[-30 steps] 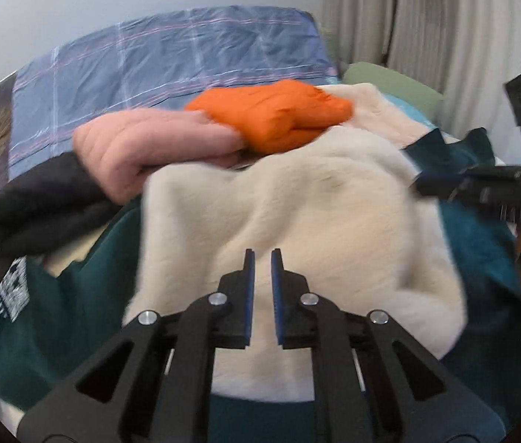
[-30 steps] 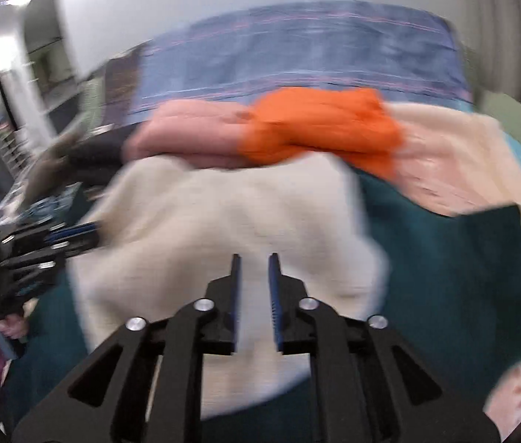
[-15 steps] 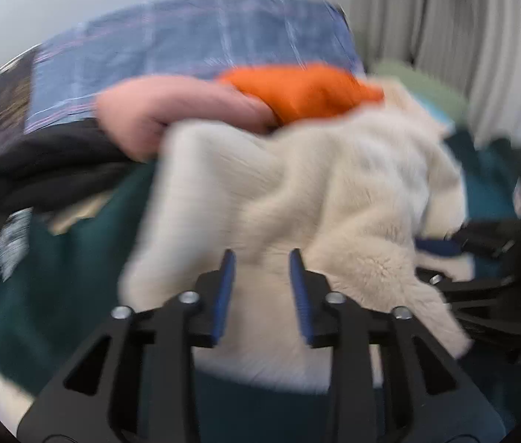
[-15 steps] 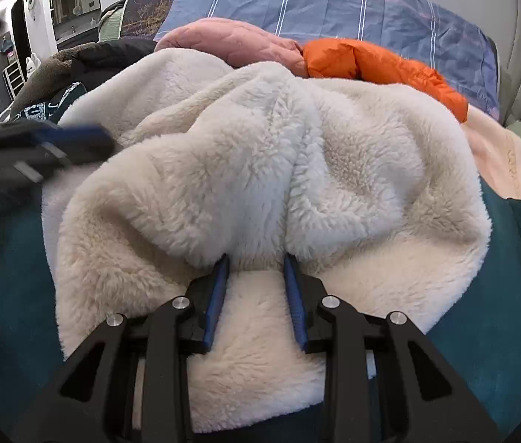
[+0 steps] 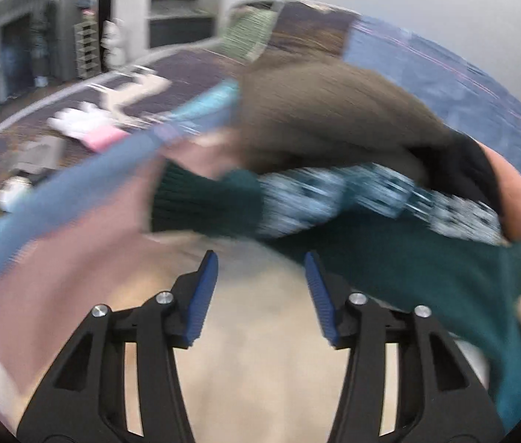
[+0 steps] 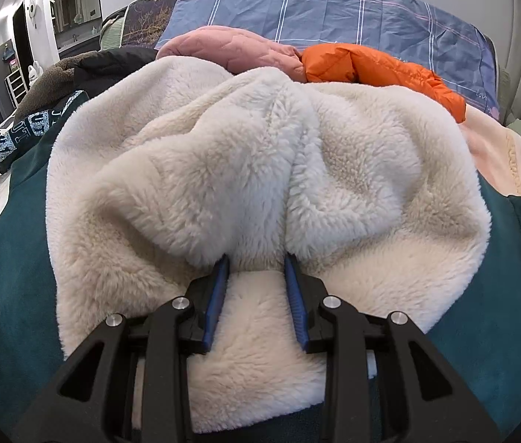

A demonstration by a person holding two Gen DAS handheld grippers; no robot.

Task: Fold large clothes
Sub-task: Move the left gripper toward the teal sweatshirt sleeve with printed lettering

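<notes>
A cream fleece garment (image 6: 260,170) lies bunched on top of a dark green garment (image 6: 5,277) on the bed. My right gripper (image 6: 256,258) is open, its fingertips (image 6: 223,262) pressed against a fold of the fleece, with fleece between the jaws. My left gripper (image 5: 260,258) is wide open and empty, pointing left over a cream sheet (image 5: 260,332) toward the green garment's ribbed cuff (image 5: 205,203) and patterned sleeve (image 5: 371,192). The left wrist view is motion blurred.
A pink quilted jacket (image 6: 230,44), an orange puffer (image 6: 371,66), a brown fleece (image 5: 326,110) and a black garment (image 6: 112,62) are piled behind. A blue plaid cover (image 6: 334,3) stands at the back. The bed edge and room floor (image 5: 57,129) lie to the left.
My left gripper has swung left away from the fleece and opened wider. My right gripper has opened and pushed lower into the fleece fold.
</notes>
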